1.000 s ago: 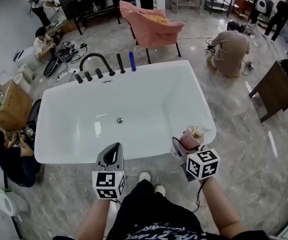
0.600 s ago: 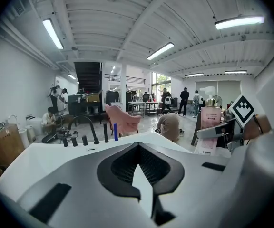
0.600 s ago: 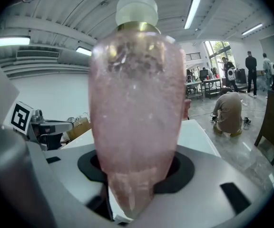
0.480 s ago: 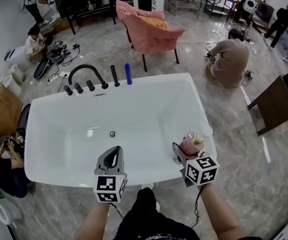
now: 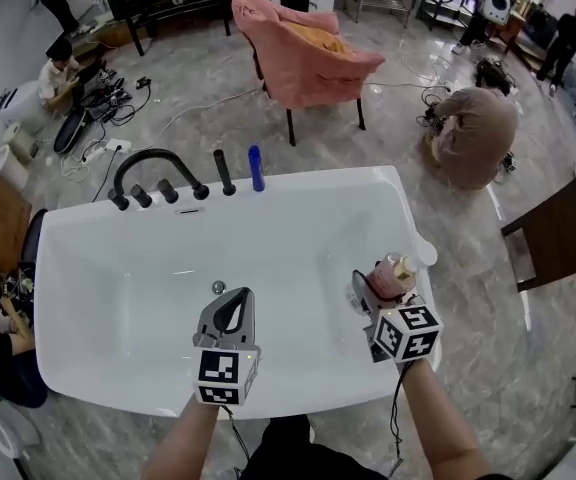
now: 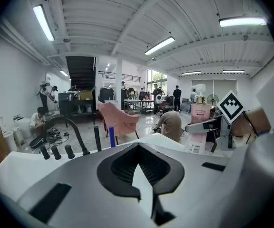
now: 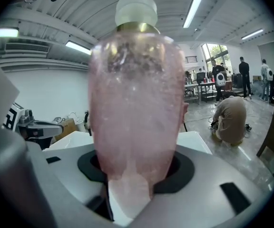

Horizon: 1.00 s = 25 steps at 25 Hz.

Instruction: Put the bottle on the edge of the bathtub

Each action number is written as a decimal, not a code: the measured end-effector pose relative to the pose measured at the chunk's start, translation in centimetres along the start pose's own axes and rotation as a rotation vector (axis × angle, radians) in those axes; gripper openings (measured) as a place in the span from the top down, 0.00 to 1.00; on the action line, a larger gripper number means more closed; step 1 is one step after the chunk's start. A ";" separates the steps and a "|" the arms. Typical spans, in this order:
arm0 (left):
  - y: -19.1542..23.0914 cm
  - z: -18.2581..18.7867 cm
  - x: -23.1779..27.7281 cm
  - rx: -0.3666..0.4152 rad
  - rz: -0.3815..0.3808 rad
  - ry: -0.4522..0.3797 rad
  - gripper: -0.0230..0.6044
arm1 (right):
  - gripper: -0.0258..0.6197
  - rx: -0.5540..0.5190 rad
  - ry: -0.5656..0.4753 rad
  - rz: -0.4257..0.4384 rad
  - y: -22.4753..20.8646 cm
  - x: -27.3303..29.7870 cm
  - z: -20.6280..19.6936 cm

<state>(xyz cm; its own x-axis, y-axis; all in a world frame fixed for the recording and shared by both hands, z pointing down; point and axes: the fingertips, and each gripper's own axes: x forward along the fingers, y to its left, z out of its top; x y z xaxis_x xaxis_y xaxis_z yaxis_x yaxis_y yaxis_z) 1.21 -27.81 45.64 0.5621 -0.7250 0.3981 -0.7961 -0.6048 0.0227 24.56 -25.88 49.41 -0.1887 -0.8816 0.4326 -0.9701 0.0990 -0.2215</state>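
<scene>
**Pink bottle held over the tub's right side, not yet on the rim**

The right gripper [image 5: 368, 293] was clamped on a pink bottle [image 5: 386, 277], its jaws set fairly wide around the lower body. The right gripper view showed the bottle [image 7: 137, 94] upright, with a gold collar and a white cap on top, filling the space between the jaws of the right gripper [image 7: 132, 194]. From the head view the bottle hung above the right part of the white bathtub [image 5: 308, 180], near its right rim and not resting on it.

The left gripper [image 5: 230, 306] was over the near middle of the basin, its jaws drawn together with nothing between them; the left gripper view [image 6: 139, 175] showed the same.

On the far rim stood a black arched faucet [image 5: 148, 163] with black knobs beside it, and a blue upright item [image 5: 256, 168] to their right. Beyond the tub were a pink armchair [image 5: 303, 38] and a crouching person [image 5: 478, 133].
</scene>
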 end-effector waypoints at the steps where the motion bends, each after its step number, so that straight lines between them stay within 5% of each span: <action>1: 0.4 -0.2 0.9 -0.008 -0.002 0.004 0.94 | 0.61 -0.002 0.001 -0.001 -0.4 1.2 0.2; 12: 4.7 -3.2 7.8 -0.062 0.048 0.031 0.94 | 0.61 -0.062 -0.043 0.025 -2.6 14.6 2.5; 25: 12.4 -5.0 12.1 -0.054 0.200 -0.054 0.94 | 0.61 -0.160 -0.075 0.061 -3.6 29.6 2.7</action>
<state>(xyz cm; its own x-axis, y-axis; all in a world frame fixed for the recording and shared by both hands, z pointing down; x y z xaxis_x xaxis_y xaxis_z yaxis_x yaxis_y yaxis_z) -2.93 -42.48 55.30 0.4019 -0.8461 0.3502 -0.9030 -0.4296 -0.0018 22.86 -53.56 60.62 -0.2418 -0.9031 0.3550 -0.9703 0.2201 -0.1008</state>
